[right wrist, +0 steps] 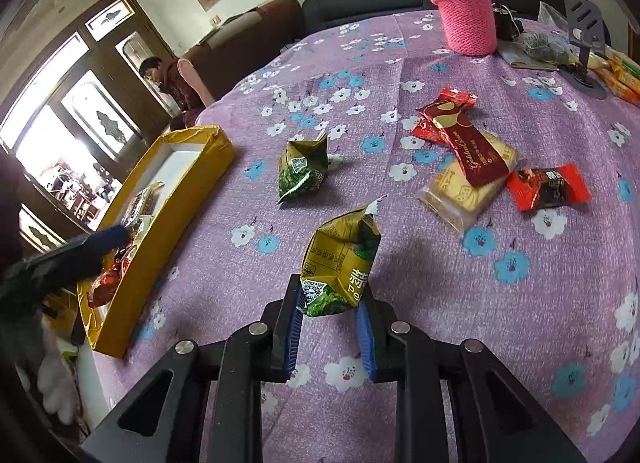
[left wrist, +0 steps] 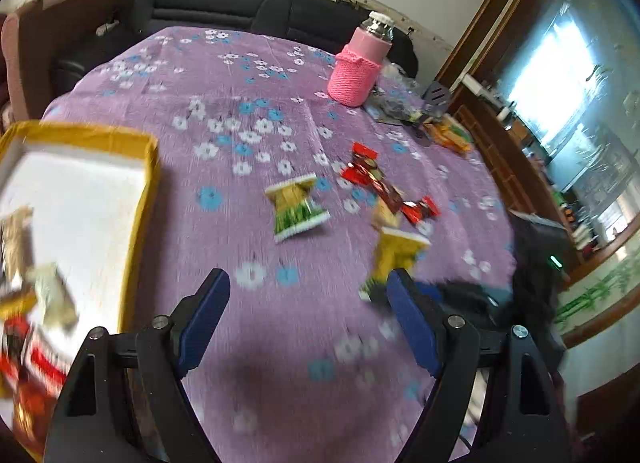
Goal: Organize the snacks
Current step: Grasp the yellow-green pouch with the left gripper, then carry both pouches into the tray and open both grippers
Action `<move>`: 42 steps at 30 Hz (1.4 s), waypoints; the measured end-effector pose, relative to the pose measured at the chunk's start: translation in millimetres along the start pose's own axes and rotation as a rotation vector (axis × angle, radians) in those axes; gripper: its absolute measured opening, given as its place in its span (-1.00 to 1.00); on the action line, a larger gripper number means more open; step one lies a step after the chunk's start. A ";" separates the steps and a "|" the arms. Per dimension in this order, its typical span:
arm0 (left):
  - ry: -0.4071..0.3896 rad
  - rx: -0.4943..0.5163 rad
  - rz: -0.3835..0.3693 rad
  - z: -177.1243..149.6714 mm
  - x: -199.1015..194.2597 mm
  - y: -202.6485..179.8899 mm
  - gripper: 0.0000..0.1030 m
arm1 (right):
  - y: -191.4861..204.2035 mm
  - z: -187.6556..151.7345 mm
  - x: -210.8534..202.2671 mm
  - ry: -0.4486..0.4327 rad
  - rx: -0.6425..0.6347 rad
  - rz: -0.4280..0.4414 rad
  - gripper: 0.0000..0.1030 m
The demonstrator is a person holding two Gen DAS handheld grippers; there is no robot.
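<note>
My right gripper is shut on a green-and-gold pea snack packet and holds it above the purple flowered tablecloth. The same packet shows in the left wrist view. My left gripper is open and empty over the cloth, beside the yellow box. That box holds several snacks. A second green packet lies mid-table. Red candies, a dark red bar and a biscuit pack lie to its right.
A bottle in a pink knitted sleeve stands at the far side. A black stand, bags and orange packets crowd the far right corner. A person sits behind the table near a sofa.
</note>
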State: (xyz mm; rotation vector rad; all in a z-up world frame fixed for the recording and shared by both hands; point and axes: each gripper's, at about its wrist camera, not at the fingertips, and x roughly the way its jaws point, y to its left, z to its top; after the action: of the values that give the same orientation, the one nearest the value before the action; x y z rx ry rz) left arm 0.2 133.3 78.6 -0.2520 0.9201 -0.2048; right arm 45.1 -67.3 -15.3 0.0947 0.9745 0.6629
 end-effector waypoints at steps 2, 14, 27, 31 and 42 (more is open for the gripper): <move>-0.001 0.043 0.053 12.9 22.0 -6.3 0.57 | -2.7 -2.0 1.3 0.001 0.009 0.010 -0.52; 0.069 0.171 0.186 29.2 111.1 -12.0 -0.25 | -10.7 -2.6 -1.4 -0.007 0.035 0.053 -0.52; -0.083 0.107 0.067 1.4 7.4 6.5 -0.28 | 1.0 -3.9 2.0 -0.026 0.003 0.051 -0.52; -0.155 0.036 0.053 -14.0 -42.4 40.9 -0.28 | 10.3 -7.2 7.7 -0.018 -0.017 0.055 -0.52; -0.238 -0.143 0.154 -46.0 -115.5 144.8 -0.27 | 62.2 -11.8 7.1 0.016 -0.005 0.180 -0.53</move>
State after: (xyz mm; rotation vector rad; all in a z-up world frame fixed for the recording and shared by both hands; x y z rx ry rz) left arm -95.2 297.7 95.8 -0.3287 0.7142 0.0336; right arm 8.7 -16.0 -4.8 0.1740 0.9874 0.8319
